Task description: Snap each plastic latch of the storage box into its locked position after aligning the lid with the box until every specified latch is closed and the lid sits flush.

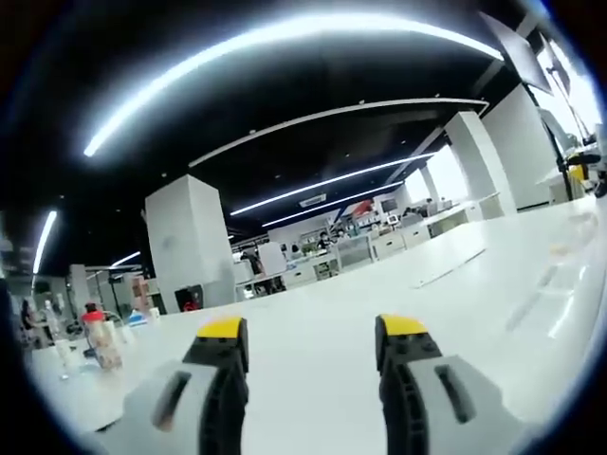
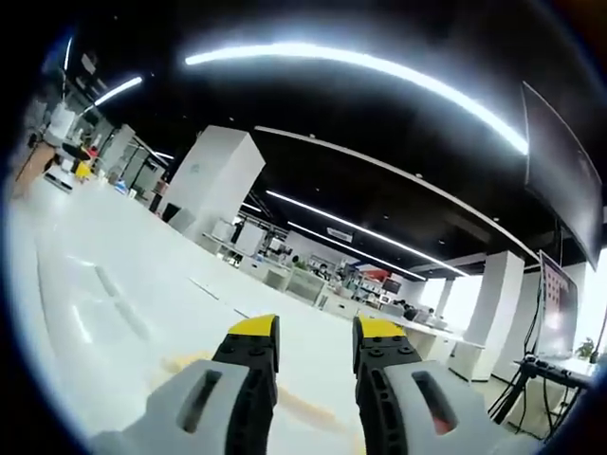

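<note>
No storage box, lid or latch can be made out on the white table point(image 1: 332, 313), so progress cannot be judged. The left gripper point(image 1: 313, 332) and right gripper point(image 2: 315, 332) hover over it, jaws parted, empty. Small items point(image 1: 95, 336) far off stay indistinct

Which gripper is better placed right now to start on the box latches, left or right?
Neither, by these pictures. The left gripper and right gripper both hang open over the bare white table, with no box, lid or latch near either.
</note>
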`<state>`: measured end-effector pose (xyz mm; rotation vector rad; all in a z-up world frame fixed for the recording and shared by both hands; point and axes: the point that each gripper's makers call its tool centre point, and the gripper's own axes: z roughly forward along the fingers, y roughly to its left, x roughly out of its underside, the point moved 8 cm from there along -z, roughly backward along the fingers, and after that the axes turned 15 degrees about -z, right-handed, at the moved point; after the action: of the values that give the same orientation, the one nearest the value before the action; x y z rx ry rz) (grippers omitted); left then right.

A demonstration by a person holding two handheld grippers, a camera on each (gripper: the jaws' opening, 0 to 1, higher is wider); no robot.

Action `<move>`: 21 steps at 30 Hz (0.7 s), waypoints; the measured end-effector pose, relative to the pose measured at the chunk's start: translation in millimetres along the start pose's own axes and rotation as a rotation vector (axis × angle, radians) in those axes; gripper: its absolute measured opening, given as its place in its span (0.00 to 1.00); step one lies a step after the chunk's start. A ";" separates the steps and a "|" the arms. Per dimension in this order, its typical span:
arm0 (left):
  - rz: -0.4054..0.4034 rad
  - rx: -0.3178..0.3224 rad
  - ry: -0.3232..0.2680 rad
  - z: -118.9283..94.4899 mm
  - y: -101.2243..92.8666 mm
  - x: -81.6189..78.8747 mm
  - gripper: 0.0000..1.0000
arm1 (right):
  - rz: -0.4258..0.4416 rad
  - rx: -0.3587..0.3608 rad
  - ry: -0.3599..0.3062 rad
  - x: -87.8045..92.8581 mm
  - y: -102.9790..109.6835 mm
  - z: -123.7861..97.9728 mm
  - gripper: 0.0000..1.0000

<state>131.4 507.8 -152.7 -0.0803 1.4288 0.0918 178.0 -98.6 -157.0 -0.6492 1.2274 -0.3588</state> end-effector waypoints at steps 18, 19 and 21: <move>-0.031 -0.031 -0.010 0.8 0.8 1.8 0.48 | -0.029 0.003 0.042 8.2 -1.8 2.2 0.31; -0.030 -0.032 -0.009 0.7 0.6 1.9 0.48 | -0.027 0.005 0.042 8.6 -2.2 2.2 0.31; -0.035 -0.030 -0.016 -0.1 -1.6 0.7 0.48 | -0.019 0.012 0.042 10.8 -5.0 1.4 0.31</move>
<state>131.6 506.3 -153.4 -0.1291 1.4100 0.0848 183.2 -108.4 -161.6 -0.6458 1.2593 -0.3971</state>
